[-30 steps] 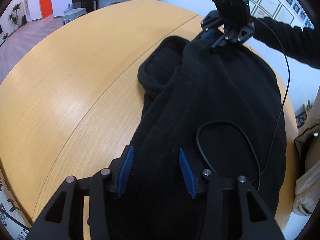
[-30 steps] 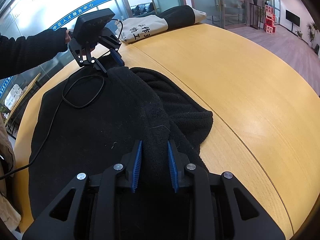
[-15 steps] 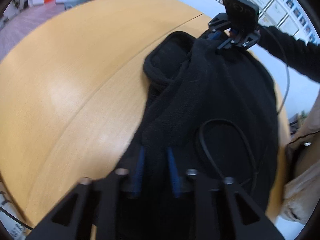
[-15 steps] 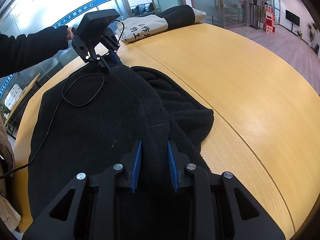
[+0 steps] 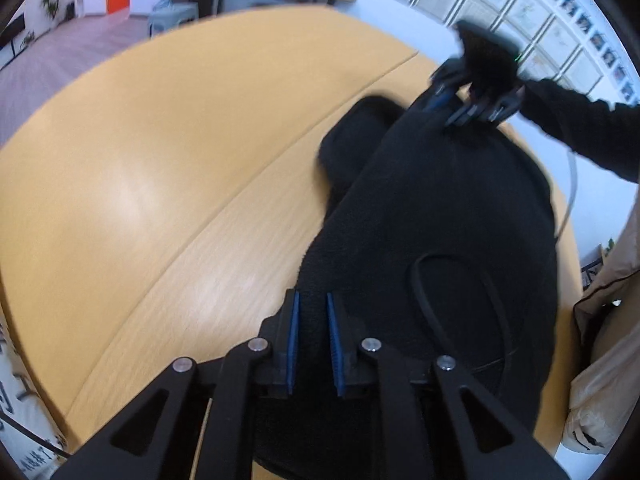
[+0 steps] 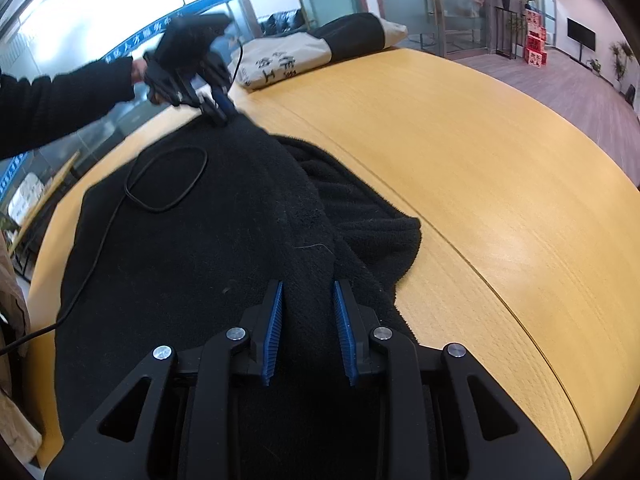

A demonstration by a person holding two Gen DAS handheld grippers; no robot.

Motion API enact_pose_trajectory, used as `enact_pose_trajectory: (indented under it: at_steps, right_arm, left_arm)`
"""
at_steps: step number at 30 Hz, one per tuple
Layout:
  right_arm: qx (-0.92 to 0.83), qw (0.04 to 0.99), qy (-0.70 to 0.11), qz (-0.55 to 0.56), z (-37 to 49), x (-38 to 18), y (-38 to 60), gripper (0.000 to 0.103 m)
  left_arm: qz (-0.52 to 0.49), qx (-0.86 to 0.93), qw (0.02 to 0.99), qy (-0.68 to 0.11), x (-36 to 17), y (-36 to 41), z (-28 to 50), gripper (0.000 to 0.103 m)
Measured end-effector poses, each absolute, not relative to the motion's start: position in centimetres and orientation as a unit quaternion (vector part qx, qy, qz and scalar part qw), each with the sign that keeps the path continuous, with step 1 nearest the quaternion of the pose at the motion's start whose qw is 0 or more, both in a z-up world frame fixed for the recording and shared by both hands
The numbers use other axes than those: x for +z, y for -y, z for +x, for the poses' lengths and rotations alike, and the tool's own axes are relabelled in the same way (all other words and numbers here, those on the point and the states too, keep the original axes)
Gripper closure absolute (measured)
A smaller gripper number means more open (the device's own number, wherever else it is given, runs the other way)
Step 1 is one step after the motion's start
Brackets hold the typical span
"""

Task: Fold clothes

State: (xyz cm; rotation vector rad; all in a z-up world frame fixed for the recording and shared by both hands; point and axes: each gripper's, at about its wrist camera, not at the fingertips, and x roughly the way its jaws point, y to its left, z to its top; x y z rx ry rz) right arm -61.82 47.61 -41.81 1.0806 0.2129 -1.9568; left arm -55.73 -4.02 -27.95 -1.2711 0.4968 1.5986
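A black fleece garment [image 5: 448, 208] lies on the round wooden table [image 5: 160, 168], with a raised ridge of fabric stretched between both grippers. My left gripper [image 5: 312, 300] is shut on the near end of that ridge. In the right wrist view it shows far off as the left gripper [image 6: 218, 110], held by a hand in a dark sleeve [image 6: 60, 108]. My right gripper [image 6: 308, 286] is shut on the ridge's other end of the garment [image 6: 180, 264]; the left wrist view shows the right gripper [image 5: 452, 104] blurred. A crumpled sleeve part [image 6: 372, 220] lies beside the ridge.
A black cable loop [image 6: 168, 180] rests on the garment. A beige printed bag [image 6: 288, 64] with dark fabric sits at the table's far end. Tan fabric [image 5: 600, 360] hangs off the table edge. Bare wood [image 6: 500, 200] spreads to the right.
The left gripper, open a second ago, has shut on the garment's edge. The ridge of fabric is now pulled taut between the two grippers and both views are shifting.
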Motion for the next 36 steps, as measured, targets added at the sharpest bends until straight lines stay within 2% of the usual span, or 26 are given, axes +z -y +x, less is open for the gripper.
enact_pose_trajectory:
  at_steps: [3,5,11,14,16,17,20,27,28,29,30,31,32,36]
  right_arm:
    - [-0.795,0.420,-0.078,0.430,-61.8,-41.3,-48.6,0.079]
    - [-0.802,0.407,-0.081,0.429,-61.7,-41.0,-49.4,0.079]
    - [-0.827,0.348,-0.086,0.434,-61.0,-39.8,-53.2,0.071]
    - [-0.807,0.348,-0.108,0.465,-60.7,-39.9,-54.5,0.056]
    - [-0.795,0.347,-0.122,0.482,-60.4,-40.1,-55.2,0.056]
    - [-0.792,0.344,-0.128,0.487,-60.4,-40.2,-55.4,0.058]
    - [-0.783,0.335,-0.146,0.504,-60.1,-40.7,-55.7,0.102]
    - [-0.778,0.327,-0.173,0.508,-58.9,-39.2,-57.0,0.103]
    - [-0.776,0.332,-0.170,0.508,-59.0,-39.0,-57.1,0.101]
    - [-0.772,0.338,-0.171,0.511,-59.2,-39.2,-56.9,0.089]
    - [-0.767,0.344,-0.171,0.514,-59.3,-39.4,-56.6,0.061]
    - [-0.762,0.351,-0.171,0.517,-59.5,-39.7,-56.4,0.048]
    - [-0.757,0.357,-0.171,0.520,-59.7,-39.9,-56.2,0.043]
    - [-0.737,0.382,-0.171,0.531,-60.5,-40.8,-55.3,0.046]
  left_arm:
    - [-0.516,0.666,0.497,-0.208,-28.2,4.0,-56.3,0.086]
    - [-0.514,0.671,0.490,-0.215,-27.9,4.2,-56.0,0.073]
    - [-0.494,0.693,0.469,-0.238,-26.0,5.4,-54.3,0.074]
    - [-0.477,0.695,0.485,-0.233,-24.4,5.7,-53.1,0.075]
    - [-0.471,0.690,0.496,-0.239,-24.3,5.3,-52.6,0.075]
    - [-0.475,0.685,0.497,-0.241,-24.7,4.9,-52.5,0.075]
    - [-0.489,0.673,0.497,-0.248,-26.2,4.1,-52.2,0.075]
    - [-0.490,0.673,0.500,-0.237,-26.6,4.2,-51.6,0.075]
    - [-0.489,0.673,0.500,-0.239,-26.7,4.4,-51.5,0.075]
    - [-0.488,0.673,0.501,-0.240,-26.6,4.5,-51.5,0.075]
    - [-0.489,0.673,0.501,-0.239,-26.6,4.6,-51.6,0.075]
    - [-0.490,0.673,0.502,-0.236,-26.6,4.6,-51.6,0.075]
    - [-0.490,0.672,0.503,-0.234,-26.7,4.7,-51.7,0.075]
    - [-0.487,0.672,0.505,-0.239,-26.5,4.9,-51.2,0.073]
